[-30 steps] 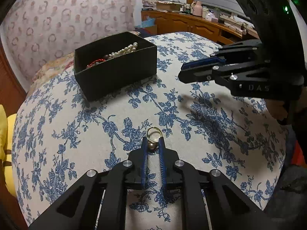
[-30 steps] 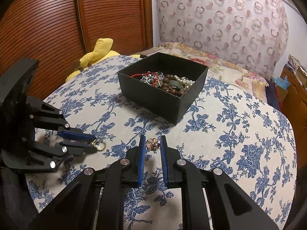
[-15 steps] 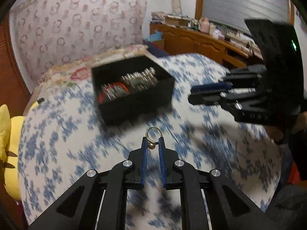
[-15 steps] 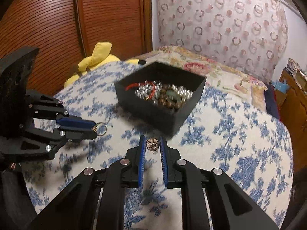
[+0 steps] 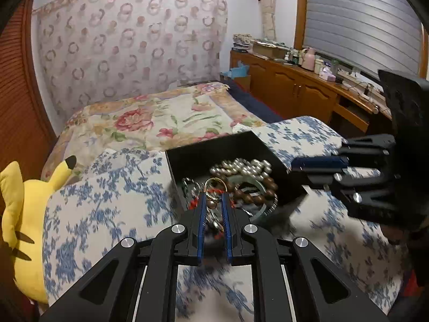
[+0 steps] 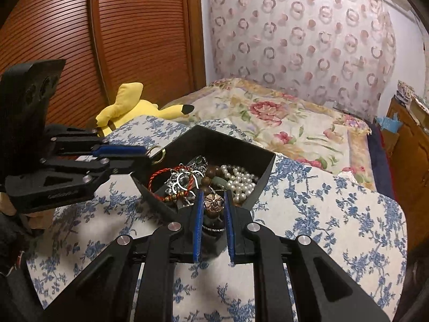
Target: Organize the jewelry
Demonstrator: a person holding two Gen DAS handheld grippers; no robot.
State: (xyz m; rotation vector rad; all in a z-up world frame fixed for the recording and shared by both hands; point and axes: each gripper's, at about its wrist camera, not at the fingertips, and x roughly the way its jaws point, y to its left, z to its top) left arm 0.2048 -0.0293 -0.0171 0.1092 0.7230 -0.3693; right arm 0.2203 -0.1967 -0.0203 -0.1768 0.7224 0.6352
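Note:
A black open box [image 5: 214, 145] [image 6: 264, 173] sits on the blue-flowered cloth and holds pearls [image 5: 242, 166] [image 6: 241, 178], brown beads, a red cord [image 6: 158, 175] and silver pieces. My left gripper [image 5: 213, 200] is shut on a gold ring [image 5: 214, 183] and holds it over the box's near edge; the ring also shows in the right wrist view [image 6: 157, 154]. My right gripper [image 6: 213, 201] is shut on a copper flower-shaped piece [image 6: 213, 202], held above the box's near corner.
A yellow plush toy [image 5: 18, 214] [image 6: 128, 107] lies at the left edge of the bed. A floral quilt [image 5: 161, 118] covers the bed behind the box. A wooden sideboard [image 5: 308, 91] with clutter stands on the right, a slatted wooden door [image 6: 107, 40] on the left.
Both grippers have lifted off the cloth and moved forward to the box, each carrying its piece. The box now lies right under the fingertips.

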